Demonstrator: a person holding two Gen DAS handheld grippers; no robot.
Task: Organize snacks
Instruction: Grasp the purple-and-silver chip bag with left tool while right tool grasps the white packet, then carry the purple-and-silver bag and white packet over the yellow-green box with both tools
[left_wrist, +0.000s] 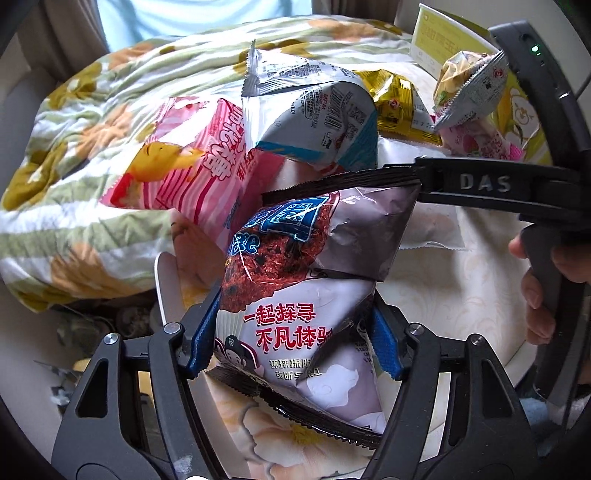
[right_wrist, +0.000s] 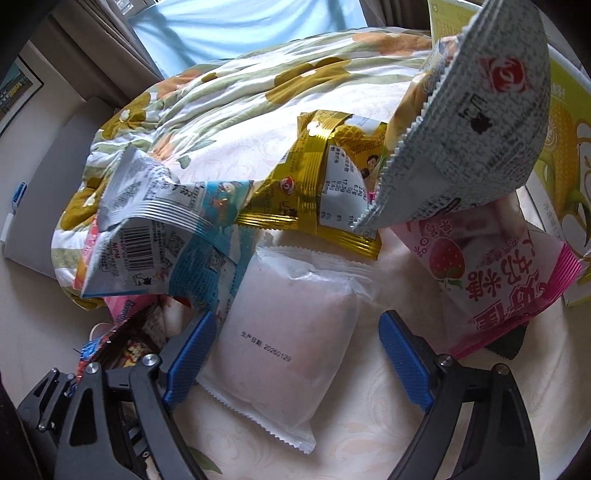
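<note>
My left gripper is shut on a grey-and-dark snack bag with red lettering, held above the cream bedspread. Behind it lie a pink striped bag and a silver-blue bag. My right gripper is open, its blue pads either side of a flat white packet lying on the bedspread; the left pad touches its edge. Around it lie the silver-blue bag, a gold bag, a pink strawberry bag and a silver-backed bag.
A crumpled floral quilt covers the far and left side. A yellow-green carton stands at the right. The right hand-held gripper body crosses the left wrist view. A grey laptop-like slab lies at the left.
</note>
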